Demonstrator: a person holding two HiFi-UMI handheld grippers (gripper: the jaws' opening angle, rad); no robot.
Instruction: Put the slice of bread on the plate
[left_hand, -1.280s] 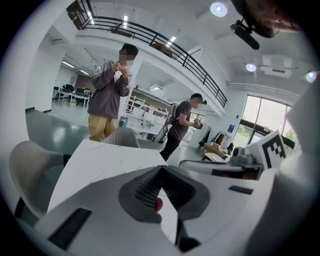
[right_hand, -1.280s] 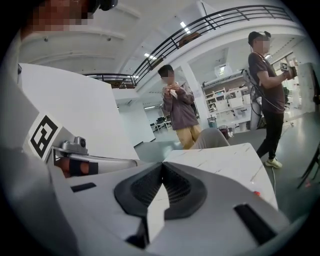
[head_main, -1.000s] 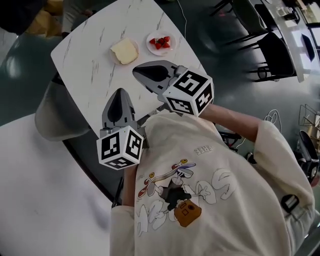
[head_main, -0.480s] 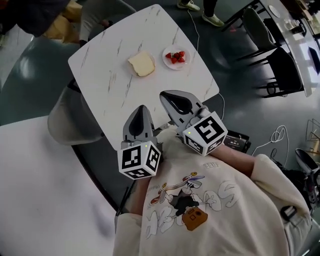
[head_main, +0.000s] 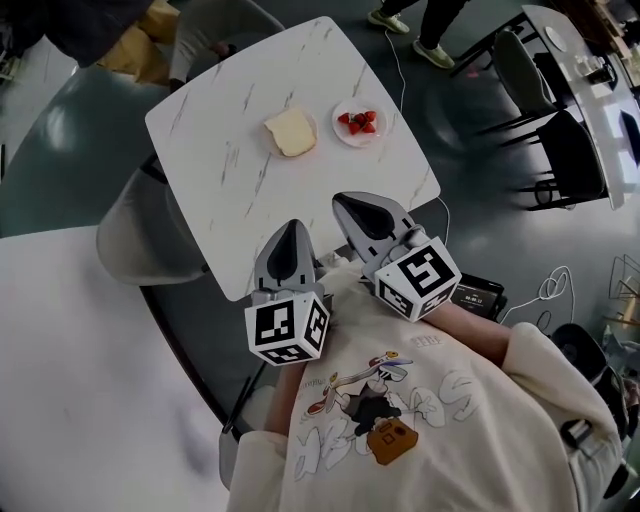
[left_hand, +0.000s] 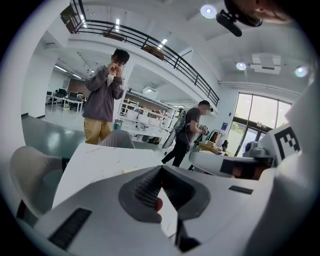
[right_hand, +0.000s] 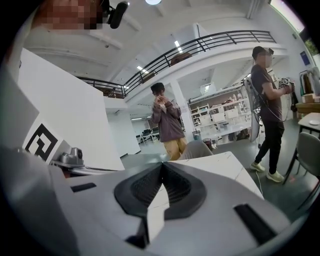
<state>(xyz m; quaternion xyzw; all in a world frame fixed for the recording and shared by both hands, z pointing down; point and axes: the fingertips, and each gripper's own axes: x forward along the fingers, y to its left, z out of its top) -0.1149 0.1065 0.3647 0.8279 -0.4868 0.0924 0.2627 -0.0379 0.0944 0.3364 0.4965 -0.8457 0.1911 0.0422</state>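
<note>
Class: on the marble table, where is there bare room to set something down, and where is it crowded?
Bare: the left half of the table, from the slice of bread to its left edge, and the near stretch between the bread and the left gripper and right gripper. Crowded: far right, where bread and the plate with strawberries sit close together.

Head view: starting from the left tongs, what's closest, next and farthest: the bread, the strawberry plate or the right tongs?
From the left tongs:
1. the right tongs, just beside them on the right.
2. the bread, straight ahead on the table's far part.
3. the strawberry plate, right of the bread, a bit farther.
</note>
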